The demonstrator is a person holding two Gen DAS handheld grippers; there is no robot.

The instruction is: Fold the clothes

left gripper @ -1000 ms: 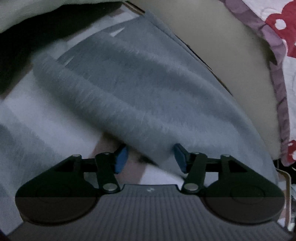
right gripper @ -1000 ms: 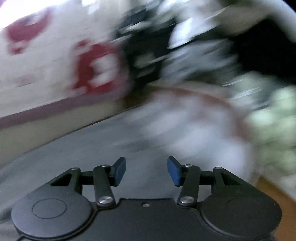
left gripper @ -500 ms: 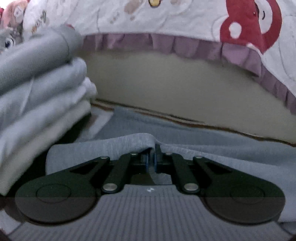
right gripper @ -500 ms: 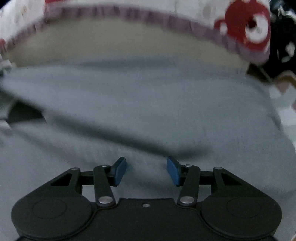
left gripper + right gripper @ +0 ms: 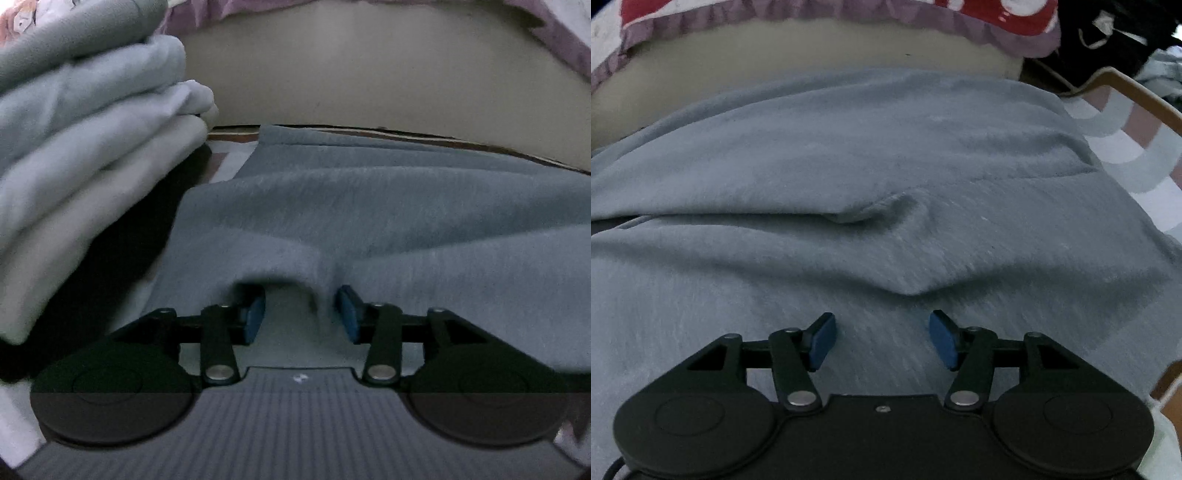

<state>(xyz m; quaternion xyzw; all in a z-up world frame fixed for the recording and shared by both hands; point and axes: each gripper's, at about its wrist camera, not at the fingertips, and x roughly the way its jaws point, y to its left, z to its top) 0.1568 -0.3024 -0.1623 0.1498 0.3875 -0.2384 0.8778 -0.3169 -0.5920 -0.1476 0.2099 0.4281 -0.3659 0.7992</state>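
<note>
Left gripper opening, probably releasing the garment fold; right gripper widening, empty; stack at ten o'clock.

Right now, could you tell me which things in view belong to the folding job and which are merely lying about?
Belongs to the job:
- grey garment, spread out, fold bunched between the left gripper as its jaws open
- right gripper, opening above the cloth
- stack of folded clothes

Lying about:
- frilled patterned bedcover
- wooden rail

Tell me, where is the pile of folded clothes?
The pile of folded clothes sits at the left of the left wrist view, beside the grey garment.
</note>
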